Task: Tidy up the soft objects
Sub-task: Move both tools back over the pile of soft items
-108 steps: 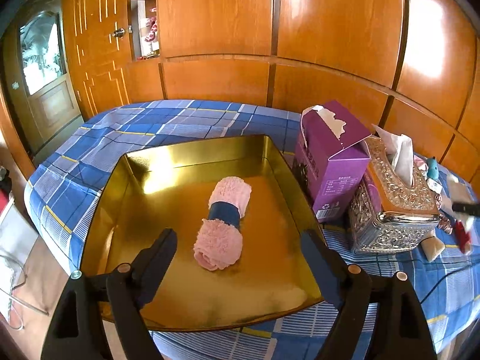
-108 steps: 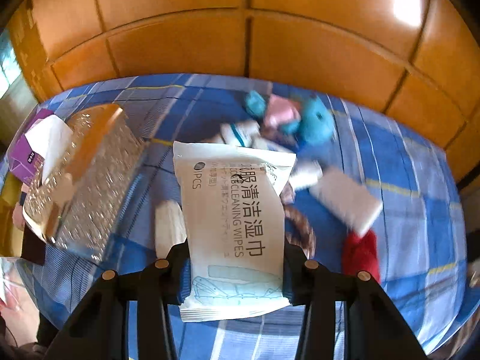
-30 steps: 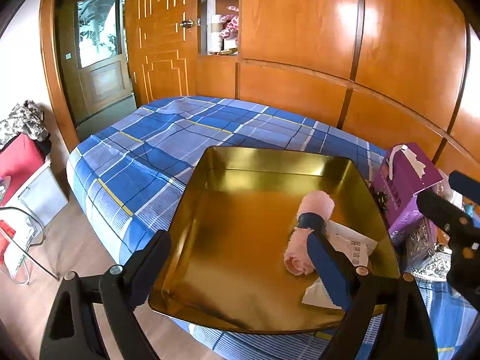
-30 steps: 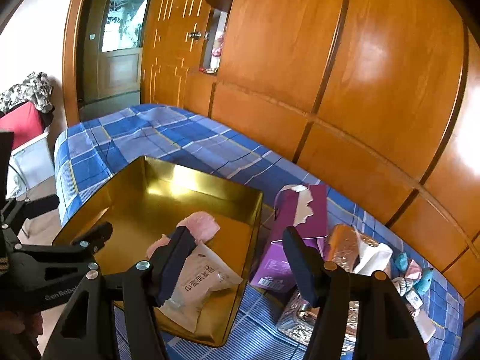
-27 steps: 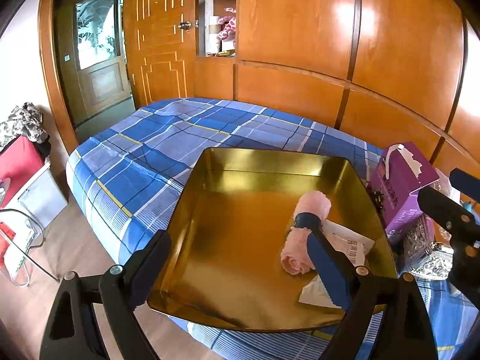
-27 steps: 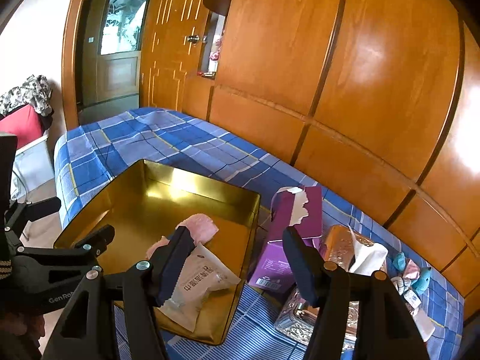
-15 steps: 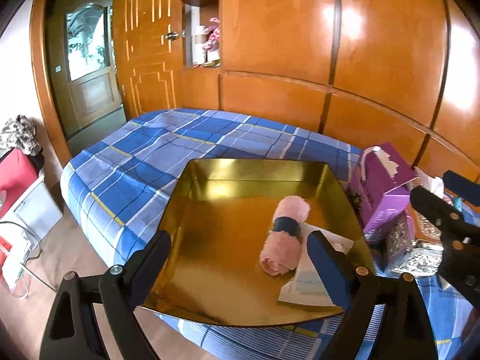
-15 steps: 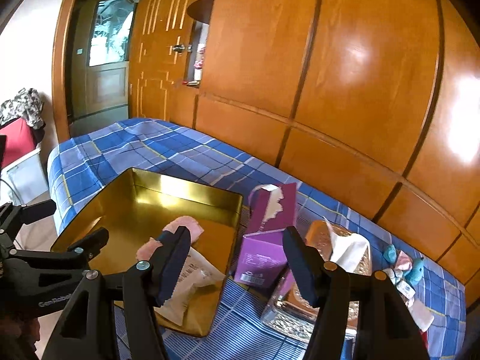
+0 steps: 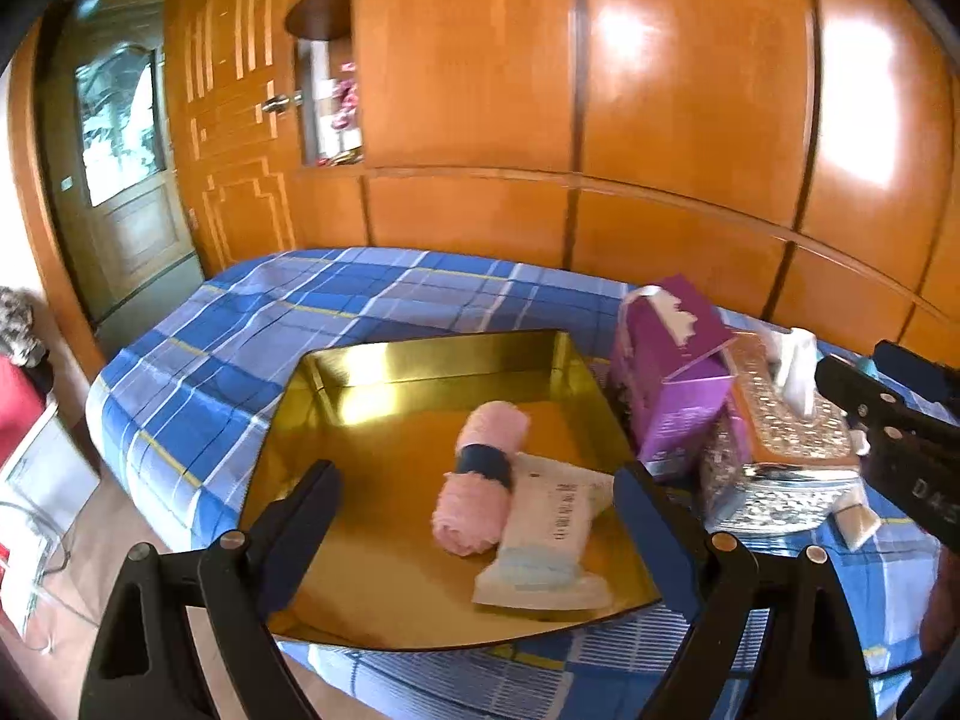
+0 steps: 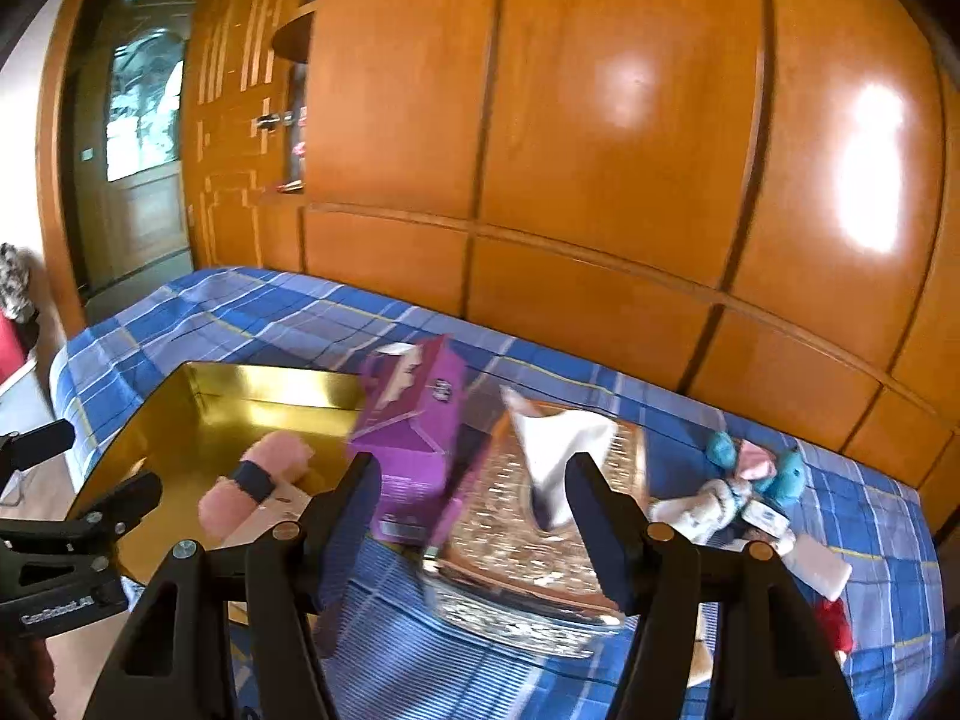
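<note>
A gold tray lies on the blue checked bedspread. In it are a pink rolled towel with a dark band and a white pack of wet wipes beside it. My left gripper hangs open above the tray's near side, holding nothing. My right gripper is open and empty, over the purple tissue box and the silver tissue box. Small soft toys, teal, pink and white, lie at the right of the bed, and the tray sits at the left in this view.
Wooden wall panels run behind the bed. A door stands at the far left. The right gripper's body shows at the right edge of the left wrist view. A red item lies near the toys.
The wipes pack, held by my right gripper earlier, now lies in the tray beside the towel. Over the last second both views swung right; the right one now faces the tissue boxes.
</note>
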The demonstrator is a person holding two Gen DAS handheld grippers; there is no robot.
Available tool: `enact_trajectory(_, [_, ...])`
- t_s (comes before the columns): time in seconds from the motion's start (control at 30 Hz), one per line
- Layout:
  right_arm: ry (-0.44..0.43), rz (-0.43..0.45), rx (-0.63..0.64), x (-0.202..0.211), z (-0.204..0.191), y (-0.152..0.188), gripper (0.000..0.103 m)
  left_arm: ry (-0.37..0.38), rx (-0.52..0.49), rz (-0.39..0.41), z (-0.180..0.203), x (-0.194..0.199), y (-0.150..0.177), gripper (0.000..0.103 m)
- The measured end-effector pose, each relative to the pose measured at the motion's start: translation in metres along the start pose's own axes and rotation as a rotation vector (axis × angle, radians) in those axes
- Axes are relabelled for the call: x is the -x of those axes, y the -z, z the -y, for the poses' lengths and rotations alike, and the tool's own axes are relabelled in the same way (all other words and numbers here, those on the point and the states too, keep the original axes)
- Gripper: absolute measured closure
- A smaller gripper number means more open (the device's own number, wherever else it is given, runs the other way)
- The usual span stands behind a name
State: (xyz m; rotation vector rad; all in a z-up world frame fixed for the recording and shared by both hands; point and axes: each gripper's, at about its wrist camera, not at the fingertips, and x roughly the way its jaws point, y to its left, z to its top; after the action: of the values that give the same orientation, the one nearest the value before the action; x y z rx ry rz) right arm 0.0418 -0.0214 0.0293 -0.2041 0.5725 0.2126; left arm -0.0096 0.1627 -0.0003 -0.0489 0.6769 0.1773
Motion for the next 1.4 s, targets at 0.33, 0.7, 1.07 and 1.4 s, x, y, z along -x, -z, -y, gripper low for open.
enact_trajectory(0.33, [0.151,-0.069,-0.096,0.002,0.08,0.039,0.038,0.2,-0.192,0.031,0.074,0.017,-0.018,0.011])
enact_trajectory(0.7, [0.459,-0.29,-0.291,0.029,0.225,0.156,0.038,0.512,-0.455,-0.039,0.203,0.026,-0.017,0.016])
enact_trajectory(1.07, [0.498,-0.333,-0.413,0.05,0.261,0.195,0.038,0.587,-0.531,-0.315,0.338,-0.022,0.029,0.028])
enact_trajectory(1.4, [0.477,-0.332,-0.466,0.05,0.273,0.2,0.038,0.391,-0.424,-0.417,0.37,-0.084,0.05,0.02])
